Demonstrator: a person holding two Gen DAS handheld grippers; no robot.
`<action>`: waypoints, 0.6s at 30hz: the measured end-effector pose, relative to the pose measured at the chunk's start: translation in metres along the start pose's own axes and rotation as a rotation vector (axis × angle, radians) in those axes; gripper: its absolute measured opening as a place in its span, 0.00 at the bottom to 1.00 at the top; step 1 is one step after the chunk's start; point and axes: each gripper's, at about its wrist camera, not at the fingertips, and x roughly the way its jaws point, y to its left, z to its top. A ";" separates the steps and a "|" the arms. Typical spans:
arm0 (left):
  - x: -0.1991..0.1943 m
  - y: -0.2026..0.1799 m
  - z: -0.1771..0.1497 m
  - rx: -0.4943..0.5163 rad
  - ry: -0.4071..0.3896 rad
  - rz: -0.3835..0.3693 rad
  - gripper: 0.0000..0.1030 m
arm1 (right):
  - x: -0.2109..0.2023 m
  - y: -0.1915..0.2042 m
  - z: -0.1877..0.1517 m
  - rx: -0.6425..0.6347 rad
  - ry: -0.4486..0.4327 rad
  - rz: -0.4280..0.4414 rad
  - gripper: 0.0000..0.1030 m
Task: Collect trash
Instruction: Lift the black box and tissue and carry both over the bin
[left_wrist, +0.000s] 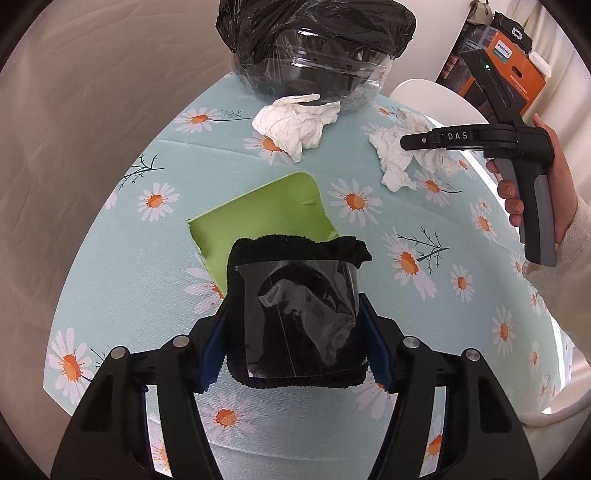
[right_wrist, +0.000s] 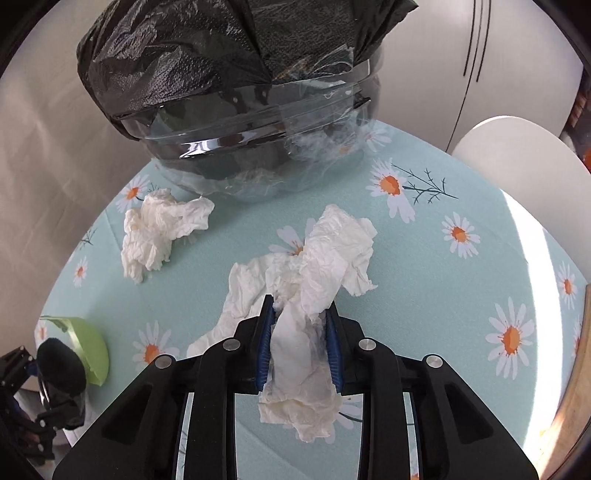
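My left gripper (left_wrist: 295, 332) is shut on a black fuzzy pad (left_wrist: 295, 266) banded with clear film; its blue pads press both sides. The pad rests partly over a green mat (left_wrist: 266, 206). My right gripper (right_wrist: 299, 317) is shut on a crumpled white tissue (right_wrist: 325, 258) lying on the daisy tablecloth (right_wrist: 461, 295). In the left wrist view the right gripper (left_wrist: 417, 142) sits over that tissue (left_wrist: 399, 166), held by a hand (left_wrist: 561, 184). A second crumpled tissue (right_wrist: 159, 229) (left_wrist: 295, 123) lies loose near a clear bin lined with a black bag (right_wrist: 240, 110) (left_wrist: 314, 55).
The bin stands at the table's far edge. A white rounded chair back (right_wrist: 517, 177) is beyond the table on the right, with an orange box (left_wrist: 517, 70) behind it. The left gripper with the black pad (right_wrist: 61, 373) and the green mat (right_wrist: 88, 339) show at the lower left.
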 end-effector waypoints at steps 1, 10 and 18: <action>-0.003 -0.001 0.000 0.011 0.002 0.002 0.62 | -0.005 -0.003 -0.002 0.005 -0.003 -0.003 0.23; -0.021 -0.014 0.010 0.170 0.003 -0.018 0.62 | -0.059 -0.013 -0.018 0.052 -0.055 -0.090 0.23; -0.046 -0.027 0.021 0.306 -0.039 -0.081 0.62 | -0.105 -0.019 -0.047 0.144 -0.122 -0.130 0.24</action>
